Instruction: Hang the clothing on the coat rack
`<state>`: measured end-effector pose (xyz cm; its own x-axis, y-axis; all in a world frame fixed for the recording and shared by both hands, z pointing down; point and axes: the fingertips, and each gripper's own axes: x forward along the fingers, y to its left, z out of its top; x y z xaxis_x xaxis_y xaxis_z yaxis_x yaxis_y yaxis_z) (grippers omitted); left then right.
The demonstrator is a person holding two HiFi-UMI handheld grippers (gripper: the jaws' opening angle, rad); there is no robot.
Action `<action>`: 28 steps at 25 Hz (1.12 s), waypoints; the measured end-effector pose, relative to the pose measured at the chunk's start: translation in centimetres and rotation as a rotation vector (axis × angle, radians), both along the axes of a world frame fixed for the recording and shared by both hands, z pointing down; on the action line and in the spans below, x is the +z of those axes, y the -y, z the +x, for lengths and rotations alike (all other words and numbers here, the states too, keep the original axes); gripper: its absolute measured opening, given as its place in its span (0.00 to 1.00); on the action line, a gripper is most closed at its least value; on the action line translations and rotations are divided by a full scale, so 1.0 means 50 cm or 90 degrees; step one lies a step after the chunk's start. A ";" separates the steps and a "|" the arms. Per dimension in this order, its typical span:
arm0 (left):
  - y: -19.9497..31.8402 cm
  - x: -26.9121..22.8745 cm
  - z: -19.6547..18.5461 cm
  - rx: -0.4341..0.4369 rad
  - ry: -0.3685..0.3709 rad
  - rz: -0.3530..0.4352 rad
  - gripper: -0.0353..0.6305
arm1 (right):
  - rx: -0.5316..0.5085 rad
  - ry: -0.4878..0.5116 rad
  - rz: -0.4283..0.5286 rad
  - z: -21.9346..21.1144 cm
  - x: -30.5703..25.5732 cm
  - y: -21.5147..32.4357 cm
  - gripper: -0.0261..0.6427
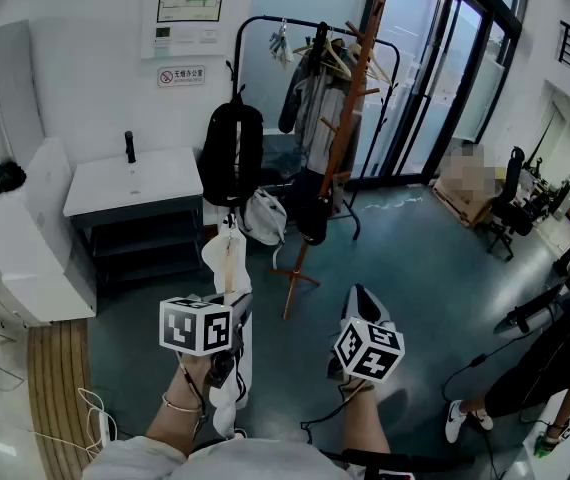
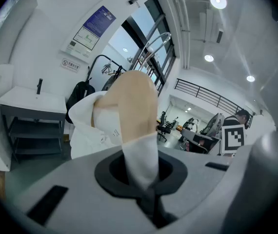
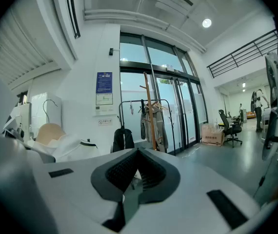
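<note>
My left gripper [image 1: 235, 310] is shut on a white garment [image 1: 227, 388] that hangs on a tan wooden hanger [image 1: 228, 260]. In the left gripper view the white fabric [image 2: 141, 162] runs down into the closed jaws, with the hanger's wood [image 2: 131, 106] and metal hook [image 2: 154, 42] above. The wooden coat rack [image 1: 340, 138] stands ahead across the floor, with clothes on its pegs. It is well apart from both grippers. My right gripper [image 1: 362, 306] is to the right, shut with nothing in it [image 3: 136, 167]. Its view shows the rack [image 3: 149, 116] far off.
A black metal clothes rail [image 1: 265, 23] stands behind the rack. A black bag [image 1: 231, 153] hangs to its left, above a white bag [image 1: 263, 218] on the floor. A white table [image 1: 135, 183] is at the left wall. A person's leg [image 1: 520, 383] is at the lower right.
</note>
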<state>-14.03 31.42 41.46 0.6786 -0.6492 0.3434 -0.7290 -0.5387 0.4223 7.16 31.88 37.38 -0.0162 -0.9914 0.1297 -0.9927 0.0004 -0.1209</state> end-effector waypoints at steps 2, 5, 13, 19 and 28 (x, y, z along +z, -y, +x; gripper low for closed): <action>-0.004 0.000 0.013 0.008 -0.002 -0.002 0.09 | 0.000 0.001 0.001 0.006 -0.002 -0.003 0.07; -0.004 0.001 0.024 0.017 -0.012 -0.012 0.09 | 0.003 0.001 0.002 0.011 -0.007 -0.002 0.07; 0.014 0.001 0.053 0.064 -0.053 -0.019 0.09 | -0.025 0.030 0.011 0.002 -0.005 0.010 0.07; 0.028 -0.007 0.055 0.082 -0.029 -0.020 0.09 | -0.019 0.072 0.007 -0.007 0.011 0.038 0.07; 0.101 0.027 0.067 0.103 -0.013 -0.031 0.09 | 0.027 0.088 -0.041 0.016 0.083 0.083 0.07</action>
